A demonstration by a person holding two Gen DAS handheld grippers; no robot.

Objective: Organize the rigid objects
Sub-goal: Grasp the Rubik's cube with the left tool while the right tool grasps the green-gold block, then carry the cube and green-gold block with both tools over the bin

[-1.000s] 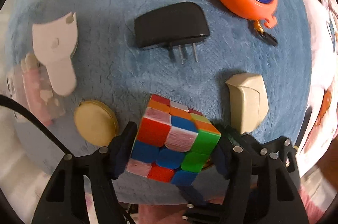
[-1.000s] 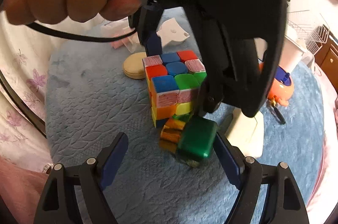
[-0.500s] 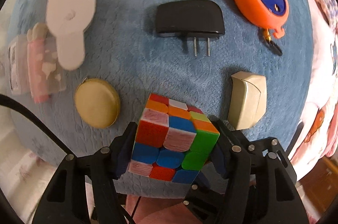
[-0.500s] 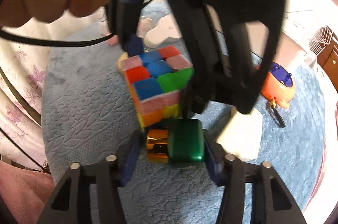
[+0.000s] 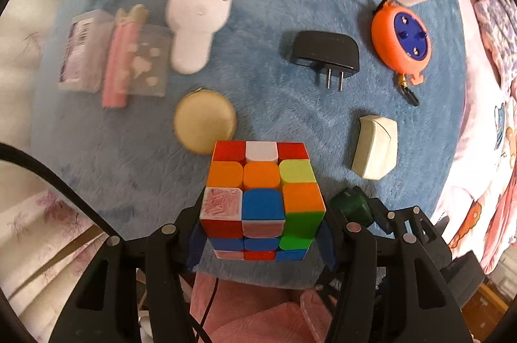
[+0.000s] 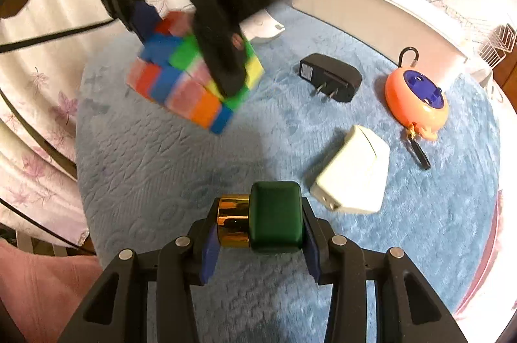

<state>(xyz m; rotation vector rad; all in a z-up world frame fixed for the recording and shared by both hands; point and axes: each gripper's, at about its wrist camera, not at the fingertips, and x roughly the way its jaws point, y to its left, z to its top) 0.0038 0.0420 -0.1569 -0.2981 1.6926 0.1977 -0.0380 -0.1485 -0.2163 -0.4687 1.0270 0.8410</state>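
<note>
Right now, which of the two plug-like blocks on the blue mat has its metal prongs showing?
The black charger, lying between the white cat-shaped piece and the orange reel. Two prongs stick out of it; the cream block shows none.

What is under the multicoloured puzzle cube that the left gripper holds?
Only the blue plush mat shows under the multicoloured puzzle cube, which hangs above it. The left gripper covers part of the cube.
</note>
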